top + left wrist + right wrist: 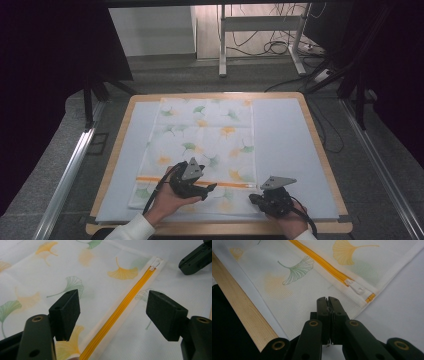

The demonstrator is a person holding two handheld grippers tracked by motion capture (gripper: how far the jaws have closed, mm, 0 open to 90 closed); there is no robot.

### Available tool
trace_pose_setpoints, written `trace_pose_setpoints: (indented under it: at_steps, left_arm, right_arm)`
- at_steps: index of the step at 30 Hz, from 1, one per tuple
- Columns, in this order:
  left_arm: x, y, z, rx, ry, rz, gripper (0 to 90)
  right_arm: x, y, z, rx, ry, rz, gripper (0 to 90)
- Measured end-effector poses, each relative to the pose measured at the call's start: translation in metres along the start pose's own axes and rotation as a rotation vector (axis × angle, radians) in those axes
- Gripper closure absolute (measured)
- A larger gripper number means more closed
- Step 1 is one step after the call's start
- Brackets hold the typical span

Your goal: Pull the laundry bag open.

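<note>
My right gripper (328, 300) clenches the mesh bag (294, 287), pinched fabric hidden; left gripper (113, 312) released, straddling the zipper (125, 302).

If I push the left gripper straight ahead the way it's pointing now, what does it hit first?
Most likely the orange zipper of the ginkgo-print mesh bag: it runs between the open left gripper fingers toward the white slider. The right gripper sits beyond that, off to one side. Depth is hard to judge.
</note>
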State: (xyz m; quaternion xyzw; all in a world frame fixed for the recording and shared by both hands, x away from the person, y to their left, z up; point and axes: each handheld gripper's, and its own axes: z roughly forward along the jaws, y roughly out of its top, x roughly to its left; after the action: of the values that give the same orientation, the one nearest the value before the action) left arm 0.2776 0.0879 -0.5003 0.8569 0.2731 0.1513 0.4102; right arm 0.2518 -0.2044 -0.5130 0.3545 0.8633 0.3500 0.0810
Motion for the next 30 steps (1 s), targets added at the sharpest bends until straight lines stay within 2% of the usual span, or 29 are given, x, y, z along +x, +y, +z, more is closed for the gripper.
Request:
trace_pose_setpoints:
  at_steps: [7,16,22,30]
  left_arm:
    - [-0.002,0.005,0.008,0.002,-0.012,-0.002,27.4]
    - [-0.011,0.017,0.022,0.005,-0.042,0.013,28.3]
    - [-0.014,0.024,0.03,0.002,-0.062,-0.003,28.2]
    - [-0.02,0.031,0.04,0.009,-0.075,0.012,28.3]
  right_arm:
    - [0.0,0.0,0.001,0.008,0.0,-0.008,86.8]
    - [-0.001,0.0,0.001,0.009,-0.008,-0.003,86.8]
    - [-0.003,0.0,0.003,0.02,-0.015,-0.011,86.8]
    - [-0.004,0.001,0.002,0.02,-0.026,-0.012,86.8]
